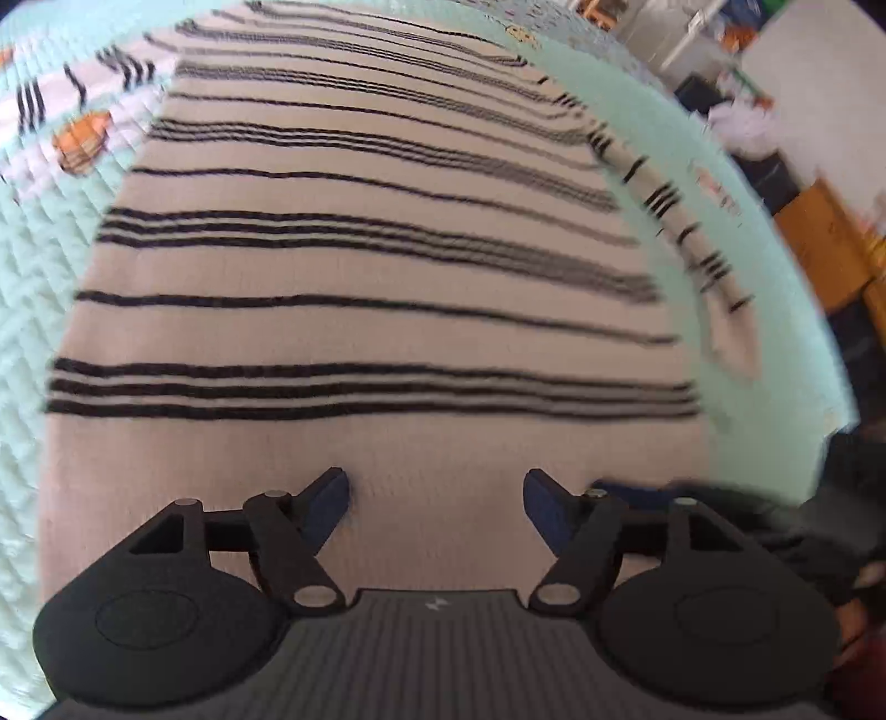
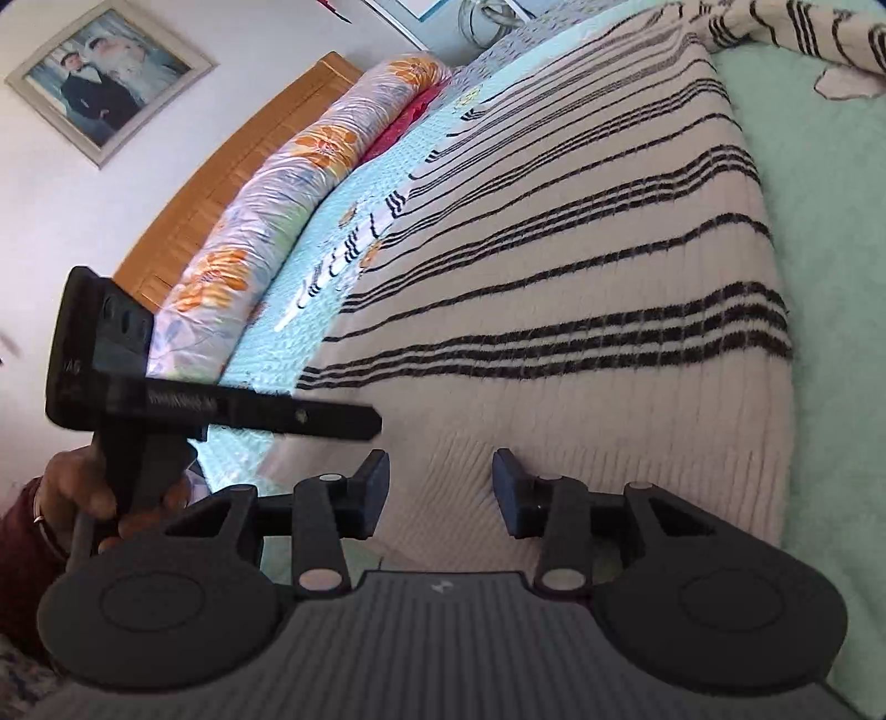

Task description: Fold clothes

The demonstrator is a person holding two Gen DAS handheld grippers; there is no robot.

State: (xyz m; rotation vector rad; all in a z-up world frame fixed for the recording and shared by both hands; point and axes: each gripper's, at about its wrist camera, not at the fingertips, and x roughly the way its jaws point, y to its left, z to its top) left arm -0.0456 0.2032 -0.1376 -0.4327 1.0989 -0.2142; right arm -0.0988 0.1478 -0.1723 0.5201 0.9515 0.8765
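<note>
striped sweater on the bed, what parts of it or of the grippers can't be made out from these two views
- Near hem of the striped sweater: both views, hidden under each gripper body.
- Its right sleeve: left wrist view, smeared by motion blur.
- Its far sleeve: right wrist view, cut off by the top edge.
- Left gripper's fingers: right wrist view, seen edge-on, so no gap shows there.
- Right gripper: whether its tips touch the knit is unclear.

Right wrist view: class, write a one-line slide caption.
Open right hand-held gripper poised over a striped sweater spread on the bed, left hand-held gripper alongside.
</note>
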